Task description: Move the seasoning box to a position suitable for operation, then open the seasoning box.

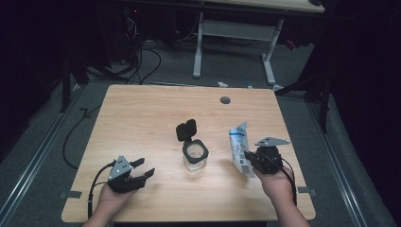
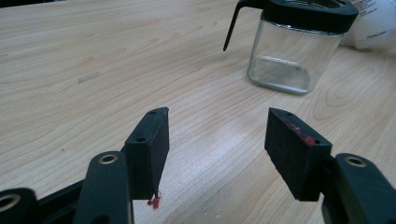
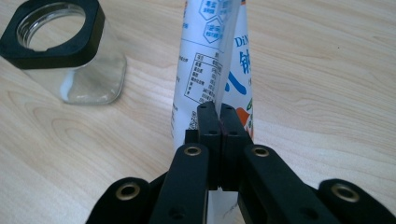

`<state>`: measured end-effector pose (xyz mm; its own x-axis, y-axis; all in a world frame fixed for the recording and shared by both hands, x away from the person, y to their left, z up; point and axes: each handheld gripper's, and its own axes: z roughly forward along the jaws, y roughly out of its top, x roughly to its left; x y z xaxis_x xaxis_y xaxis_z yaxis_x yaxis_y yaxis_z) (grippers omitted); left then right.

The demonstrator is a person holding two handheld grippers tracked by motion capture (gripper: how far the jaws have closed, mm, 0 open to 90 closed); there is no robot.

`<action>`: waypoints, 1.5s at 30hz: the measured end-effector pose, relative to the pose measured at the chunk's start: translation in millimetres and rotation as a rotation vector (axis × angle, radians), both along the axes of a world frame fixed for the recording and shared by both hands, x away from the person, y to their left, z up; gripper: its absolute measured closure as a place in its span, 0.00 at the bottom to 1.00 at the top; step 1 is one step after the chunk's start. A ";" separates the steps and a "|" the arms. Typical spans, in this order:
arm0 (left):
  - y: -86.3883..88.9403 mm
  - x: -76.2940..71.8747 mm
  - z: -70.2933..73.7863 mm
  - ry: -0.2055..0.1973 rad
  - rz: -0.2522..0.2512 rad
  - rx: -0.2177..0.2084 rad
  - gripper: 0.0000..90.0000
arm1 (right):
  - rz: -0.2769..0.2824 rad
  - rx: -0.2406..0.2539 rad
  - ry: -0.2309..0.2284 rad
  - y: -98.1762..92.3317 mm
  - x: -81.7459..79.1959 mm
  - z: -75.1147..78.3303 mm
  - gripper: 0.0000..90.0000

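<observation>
High view: a person's two forearms come in from the near edge of a pale wooden tabletop point(image 1: 142, 109), each hand holding a black gripper. The jar point(image 1: 195, 156) stands near the middle of the tabletop and serves as the landmark.

Nearest, left of the jar and closer to the person, the left gripper point(image 1: 142, 168) rests low over the wood with its jaws spread apart and nothing between them. In the left gripper view the two black pads stand wide, bare wood between them, and the jar point(image 2: 294, 51) sits beyond them to the right.

Right of the jar and a little nearer the person, the right gripper point(image 1: 247, 158) is clenched on a white pouch point(image 1: 240, 149) with blue print. The pouch stands nearly upright, just beside the jar and apart from it. In the right gripper view the jaws point(image 3: 219, 126) pinch the flat edge of the pouch point(image 3: 205, 56) tightly, and the jar point(image 3: 65, 51) lies to the upper left.

The jar is clear glass with a square black collar, open and empty. Its hinged black lid point(image 1: 186, 130) stands tipped up on the far side.

Farther off, beyond the jar, a small round grey grommet point(image 1: 225, 100) sits near the far edge of the tabletop.
</observation>
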<state>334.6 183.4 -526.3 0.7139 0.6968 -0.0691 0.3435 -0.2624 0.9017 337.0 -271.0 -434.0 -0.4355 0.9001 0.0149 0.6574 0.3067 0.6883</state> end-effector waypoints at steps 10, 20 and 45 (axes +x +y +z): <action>-1.1 0.9 -0.1 -0.002 -0.004 0.000 0.45 | 0.040 -0.055 0.078 5.2 3.8 9.2 1.00; -3.0 1.8 -0.1 -0.004 -0.008 -0.003 0.45 | 0.057 -0.115 0.138 12.4 6.0 15.9 1.00; -7.6 -0.7 0.9 -0.014 -0.021 -0.010 0.45 | 0.074 -0.197 0.240 14.6 11.3 33.3 1.00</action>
